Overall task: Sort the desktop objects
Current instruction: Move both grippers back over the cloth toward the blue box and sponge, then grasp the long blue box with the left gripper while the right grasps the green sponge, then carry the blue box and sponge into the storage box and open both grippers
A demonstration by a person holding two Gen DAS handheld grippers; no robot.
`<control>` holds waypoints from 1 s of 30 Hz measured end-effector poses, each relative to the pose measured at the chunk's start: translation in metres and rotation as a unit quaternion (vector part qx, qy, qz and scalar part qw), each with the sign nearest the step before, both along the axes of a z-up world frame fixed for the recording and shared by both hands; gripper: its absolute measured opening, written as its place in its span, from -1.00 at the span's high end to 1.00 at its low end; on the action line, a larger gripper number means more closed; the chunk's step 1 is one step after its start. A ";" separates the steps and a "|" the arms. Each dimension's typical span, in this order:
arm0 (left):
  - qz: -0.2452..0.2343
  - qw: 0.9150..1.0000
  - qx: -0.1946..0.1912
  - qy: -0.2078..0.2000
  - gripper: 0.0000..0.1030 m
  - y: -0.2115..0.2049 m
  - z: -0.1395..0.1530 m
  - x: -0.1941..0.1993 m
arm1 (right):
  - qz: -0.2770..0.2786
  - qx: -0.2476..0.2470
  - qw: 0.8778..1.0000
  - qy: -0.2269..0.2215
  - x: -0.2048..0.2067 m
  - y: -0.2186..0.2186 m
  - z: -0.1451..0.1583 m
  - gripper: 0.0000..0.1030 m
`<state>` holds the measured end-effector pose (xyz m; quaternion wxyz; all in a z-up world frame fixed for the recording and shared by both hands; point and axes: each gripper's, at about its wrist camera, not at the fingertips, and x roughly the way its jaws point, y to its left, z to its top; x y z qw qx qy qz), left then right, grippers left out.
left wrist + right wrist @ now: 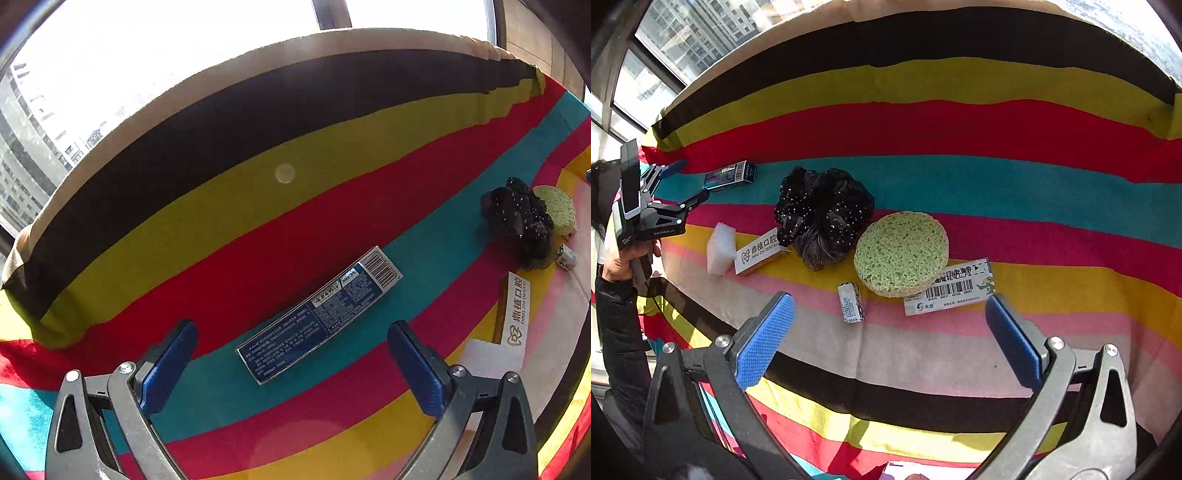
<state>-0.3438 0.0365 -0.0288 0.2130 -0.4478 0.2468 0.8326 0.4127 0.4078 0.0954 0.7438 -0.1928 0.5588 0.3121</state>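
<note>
The left gripper (pixel 291 341) is hanging wide open and empty with the blue box (pixel 319 318) lying flat just ahead between its fingers — a low box that could be slipping or dragging the loose striped cloth (pixel 258 229) as the fingers close. The right gripper (pixel 890 321) is also gaping empty, the small wrapped packet (pixel 852 302) and green sponge (pixel 901 253) just ahead of it — all on a cloth-covered bench beside bright windows (pixel 110 74).

both grippers, left gripper (pixel 291 334) and right gripper (pixel 890 308), jaws wide apart

Harsh blown-out window (pixel 184 55) daylight, heavy fisheye bending at edges.
</note>
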 end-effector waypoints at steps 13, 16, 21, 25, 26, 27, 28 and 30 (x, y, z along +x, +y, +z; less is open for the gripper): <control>-0.027 0.998 0.006 -0.062 -0.20 0.012 -0.039 -0.010 | 0.054 -0.121 0.991 -0.035 0.008 0.048 -0.045 -1.00; -0.026 0.998 0.007 -0.059 0.01 0.013 -0.037 0.002 | 0.061 -0.136 0.988 -0.031 0.011 0.055 -0.056 -1.00; -0.011 0.998 0.036 -0.043 0.32 0.007 -0.022 0.029 | 0.066 -0.162 0.984 -0.042 0.018 0.061 -0.070 -1.00; -0.002 0.997 0.068 -0.031 0.34 -0.002 -0.007 0.054 | 0.058 -0.143 0.988 -0.026 0.026 0.059 -0.071 -0.67; 0.000 0.997 0.074 -0.026 0.34 -0.004 -0.003 0.061 | 0.054 -0.142 0.988 -0.022 0.028 0.058 -0.071 -0.60; 0.004 0.997 0.080 -0.022 0.34 -0.006 0.001 0.067 | 0.051 -0.135 0.989 -0.018 0.030 0.057 -0.071 -0.60; 0.009 0.996 0.088 -0.017 0.34 -0.008 0.006 0.074 | 0.050 -0.130 0.990 -0.015 0.031 0.056 -0.070 -0.60; 0.015 0.994 0.106 -0.009 0.34 -0.012 0.015 0.090 | 0.048 -0.119 0.992 -0.010 0.033 0.052 -0.067 -0.60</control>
